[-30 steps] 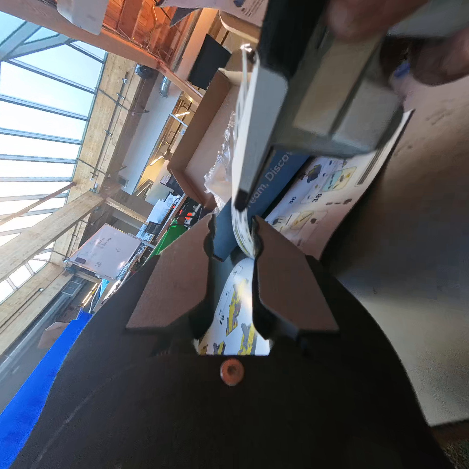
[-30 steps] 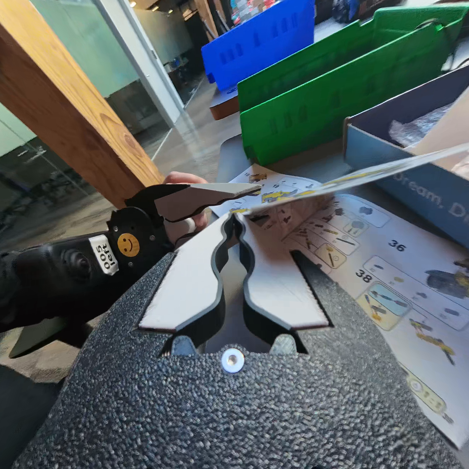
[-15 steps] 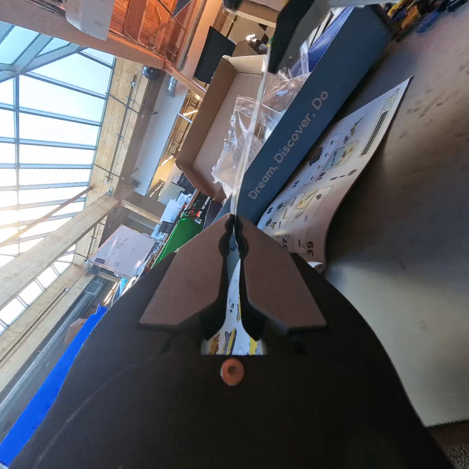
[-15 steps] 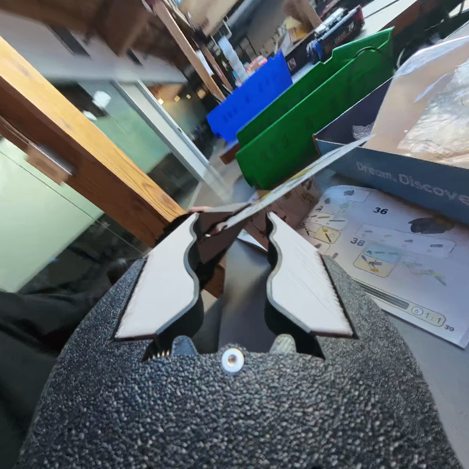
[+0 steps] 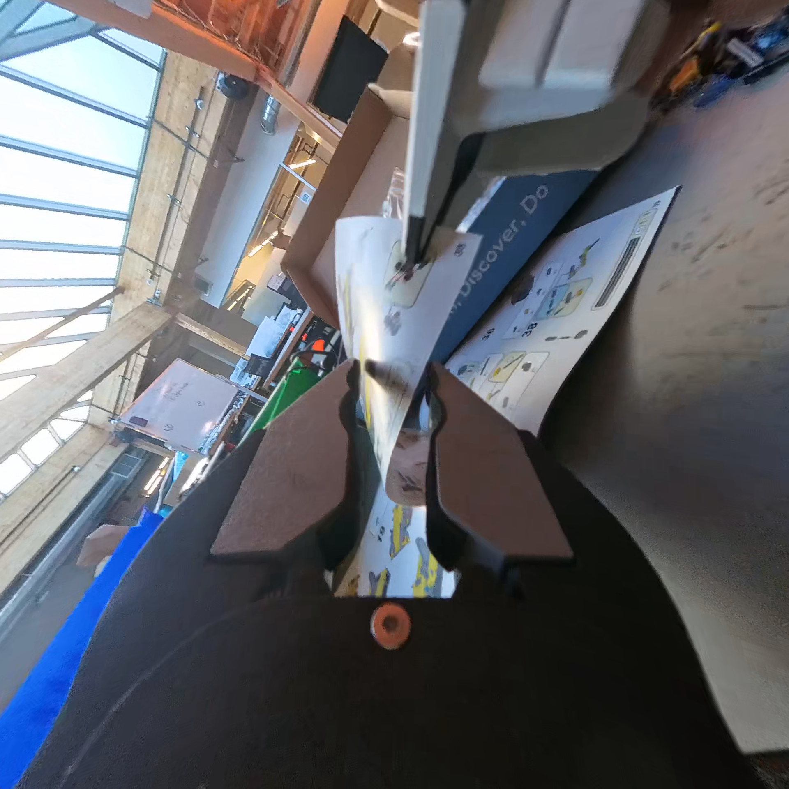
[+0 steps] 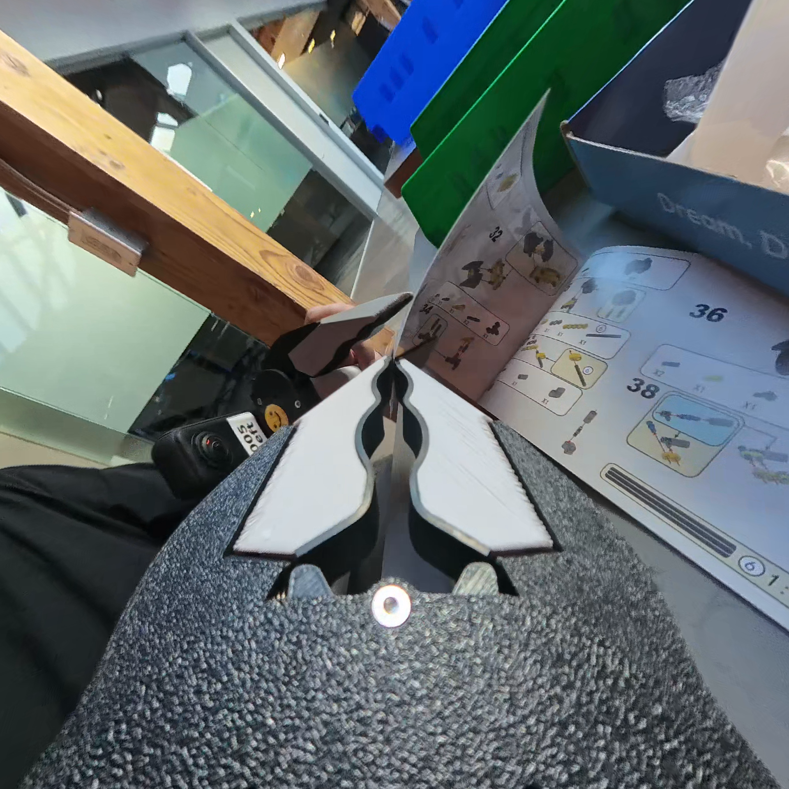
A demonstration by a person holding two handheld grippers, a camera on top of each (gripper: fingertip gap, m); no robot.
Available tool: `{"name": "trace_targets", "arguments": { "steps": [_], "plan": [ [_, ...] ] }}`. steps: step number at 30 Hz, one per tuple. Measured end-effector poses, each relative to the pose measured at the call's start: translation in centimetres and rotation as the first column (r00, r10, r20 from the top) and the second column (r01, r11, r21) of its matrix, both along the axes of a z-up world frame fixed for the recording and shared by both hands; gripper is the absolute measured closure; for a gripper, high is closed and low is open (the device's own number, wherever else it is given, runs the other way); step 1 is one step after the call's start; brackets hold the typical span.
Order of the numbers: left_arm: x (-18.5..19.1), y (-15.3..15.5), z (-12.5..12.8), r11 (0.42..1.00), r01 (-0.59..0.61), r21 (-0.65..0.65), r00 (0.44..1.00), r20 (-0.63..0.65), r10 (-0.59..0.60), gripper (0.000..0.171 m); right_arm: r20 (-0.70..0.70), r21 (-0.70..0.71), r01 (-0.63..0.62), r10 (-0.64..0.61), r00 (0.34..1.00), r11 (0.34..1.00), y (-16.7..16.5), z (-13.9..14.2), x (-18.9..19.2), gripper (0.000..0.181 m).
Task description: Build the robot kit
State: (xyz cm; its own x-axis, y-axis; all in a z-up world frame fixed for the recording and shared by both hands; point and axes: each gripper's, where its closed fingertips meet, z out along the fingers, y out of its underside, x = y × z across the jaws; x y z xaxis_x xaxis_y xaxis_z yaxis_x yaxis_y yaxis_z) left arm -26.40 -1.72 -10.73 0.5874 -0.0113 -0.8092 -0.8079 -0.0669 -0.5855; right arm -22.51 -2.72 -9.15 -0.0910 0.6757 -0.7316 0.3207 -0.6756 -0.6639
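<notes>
Far left of the open paper picture booklet (image 6: 640, 363) I see a thick brown wooden beam (image 6: 149, 192). Next comes my left gripper (image 5: 392, 375), just beside the booklet's left edge. Its two fingers are spread apart. One lifted white page (image 6: 491, 264) of the booklet curves up between them. I cannot tell if either finger touches it.

My right gripper (image 6: 393, 363) is squeezed tight on that page's free edge. The thin edge runs straight down between its fingers. The page stands up and bends like a sail, and the rest of the booklet lies flat on the grey table (image 5: 683, 384).

Behind the booklet's far edge stands a long green plastic bin (image 6: 512, 128), with a blue plastic bin (image 6: 418, 55) behind that. To the right, the side wall of a blue cardboard box (image 6: 683, 213) sits just beside the booklet's edge, so it is tight there. Past the booklet's near edge, plain table top shows.
</notes>
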Motion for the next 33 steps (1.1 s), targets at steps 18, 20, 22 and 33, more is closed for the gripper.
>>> {"name": "trace_targets", "arguments": {
  "steps": [18, 20, 22, 33],
  "plan": [
    [-2.8, -1.7, -0.4, 0.993, -0.002, 0.119, 1.0, 0.018, 0.0, 0.171, -0.02, 0.72, -0.023, 0.054, 0.998, 0.694, -5.9, 2.3, -1.4, 0.139],
    [-2.9, -1.9, 0.0, 0.991, 0.0, 0.133, 0.999, 0.032, -0.004, 0.171, -0.039, 0.856, 0.025, 0.015, 0.999, 0.517, -6.1, 1.9, -1.5, 0.138],
    [-2.8, -2.0, 0.3, 0.989, 0.004, 0.147, 0.999, 0.043, -0.01, 0.171, -0.009, 0.924, 0.013, -0.011, 1.0, 0.383, -6.1, 1.1, -1.8, 0.139],
    [-2.3, -1.9, 0.1, 0.99, 0.014, 0.142, 1.0, 0.022, -0.017, 0.171, 0.0, 0.965, 0.008, -0.031, 1.0, 0.261, -5.6, 0.2, -2.5, 0.136]
  ]
}}
